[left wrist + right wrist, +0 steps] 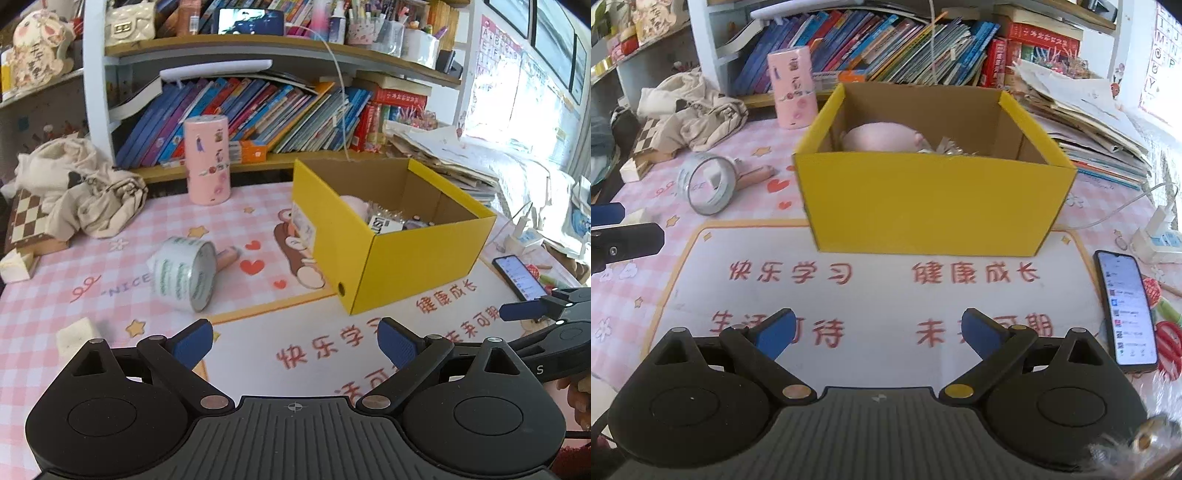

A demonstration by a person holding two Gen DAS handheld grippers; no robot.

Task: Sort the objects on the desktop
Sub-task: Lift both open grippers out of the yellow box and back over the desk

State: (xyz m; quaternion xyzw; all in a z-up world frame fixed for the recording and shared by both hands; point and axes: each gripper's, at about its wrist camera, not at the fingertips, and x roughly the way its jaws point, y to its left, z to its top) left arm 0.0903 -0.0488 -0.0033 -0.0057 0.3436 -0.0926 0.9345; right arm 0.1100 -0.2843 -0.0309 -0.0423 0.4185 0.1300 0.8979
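A yellow cardboard box [410, 258] [934, 206] stands on the pink desk mat, holding a pink soft toy [882, 138], crinkly wrappers and a small white box [384, 224]. A roll of clear tape [184, 273] [707, 184] lies on its side left of the box, with a pink stick [226, 256] behind it. A pink cylinder tin [207, 158] [792, 88] stands upright at the back. My left gripper [295, 341] hovers open over the mat near the tape, nothing in it. My right gripper [879, 332] is open and empty in front of the box.
A phone [1126, 310] [521, 277] lies screen-up at the right, beside a charger and cable [1156, 229]. Crumpled cloth [81, 188] and a checkered board [26, 221] sit at the left. White erasers [74, 334] lie near the left edge. Books fill the shelf [258, 110]; papers [1089, 122] pile up right.
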